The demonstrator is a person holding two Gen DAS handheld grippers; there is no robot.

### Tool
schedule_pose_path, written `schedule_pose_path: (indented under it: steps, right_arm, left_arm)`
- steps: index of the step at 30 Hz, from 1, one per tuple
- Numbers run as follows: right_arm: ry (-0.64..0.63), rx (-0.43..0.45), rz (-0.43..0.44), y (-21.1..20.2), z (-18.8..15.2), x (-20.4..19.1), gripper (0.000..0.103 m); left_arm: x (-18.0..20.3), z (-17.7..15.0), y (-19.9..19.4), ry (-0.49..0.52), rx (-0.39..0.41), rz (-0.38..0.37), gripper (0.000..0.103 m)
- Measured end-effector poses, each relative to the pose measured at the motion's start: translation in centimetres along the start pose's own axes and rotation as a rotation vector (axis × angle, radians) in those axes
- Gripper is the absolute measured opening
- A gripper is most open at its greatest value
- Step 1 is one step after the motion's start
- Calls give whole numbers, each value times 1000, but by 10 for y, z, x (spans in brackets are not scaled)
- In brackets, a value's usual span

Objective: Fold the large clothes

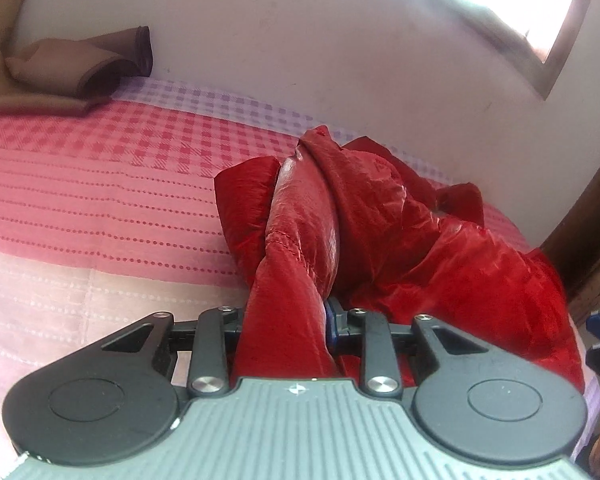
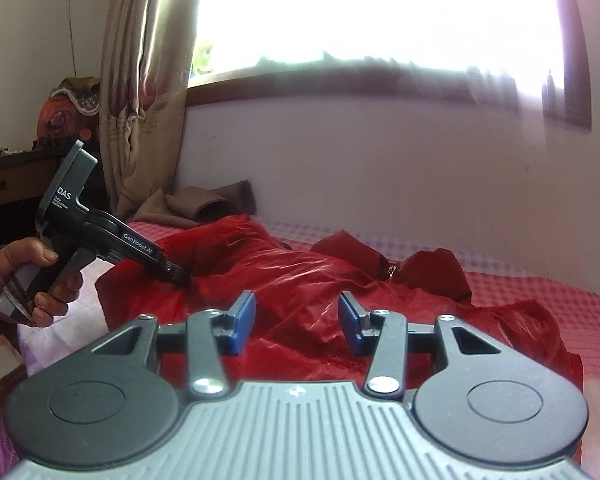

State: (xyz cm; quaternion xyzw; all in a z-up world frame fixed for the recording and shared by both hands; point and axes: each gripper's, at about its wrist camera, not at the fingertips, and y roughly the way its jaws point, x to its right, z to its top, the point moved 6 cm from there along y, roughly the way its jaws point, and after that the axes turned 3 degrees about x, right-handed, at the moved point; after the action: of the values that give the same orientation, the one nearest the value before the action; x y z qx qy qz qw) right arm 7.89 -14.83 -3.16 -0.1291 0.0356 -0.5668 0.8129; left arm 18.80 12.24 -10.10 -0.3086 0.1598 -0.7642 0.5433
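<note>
A shiny red puffer jacket [image 1: 400, 232] lies crumpled on the bed, toward the right in the left wrist view. My left gripper [image 1: 286, 320] is shut on a bunched fold of it, and the fabric rises from the jaws in a thick twisted roll. In the right wrist view the same jacket [image 2: 300, 272] spreads across the bed, and the left gripper [image 2: 178, 274], held by a hand [image 2: 32, 280], bites its left edge. My right gripper [image 2: 298, 320] hovers open just over the jacket's near part, its blue pads [image 2: 244, 316] apart with nothing between them.
The bed has a pink checked and dotted cover [image 1: 100, 184]. A brown cloth [image 1: 72, 68] lies bunched at its far left corner by the white wall. A curtain [image 2: 140, 80] and a bright window [image 2: 360, 12] stand behind. Dark wood [image 1: 588, 232] borders the bed on the right.
</note>
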Motion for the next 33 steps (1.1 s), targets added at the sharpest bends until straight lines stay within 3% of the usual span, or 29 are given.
schedule_pose_path:
  steps: [3, 13, 21, 27, 33]
  right_arm:
    - [-22, -7, -9, 10, 2, 3, 45]
    - [-87, -79, -36, 50, -5, 16, 30]
    - [-92, -119, -56, 75, -9, 33, 26]
    - [23, -174, -28, 106, -16, 53, 23]
    - [202, -242, 9, 127, -31, 73, 23]
  left_arm:
    - [0, 0, 1, 7, 0, 11, 30]
    - [-3, 3, 3, -13, -9, 4, 30]
    - [-11, 5, 3, -130, -25, -44, 28]
    - [4, 17, -16, -151, -1, -65, 25]
    - [44, 32, -39, -135, 38, -106, 25]
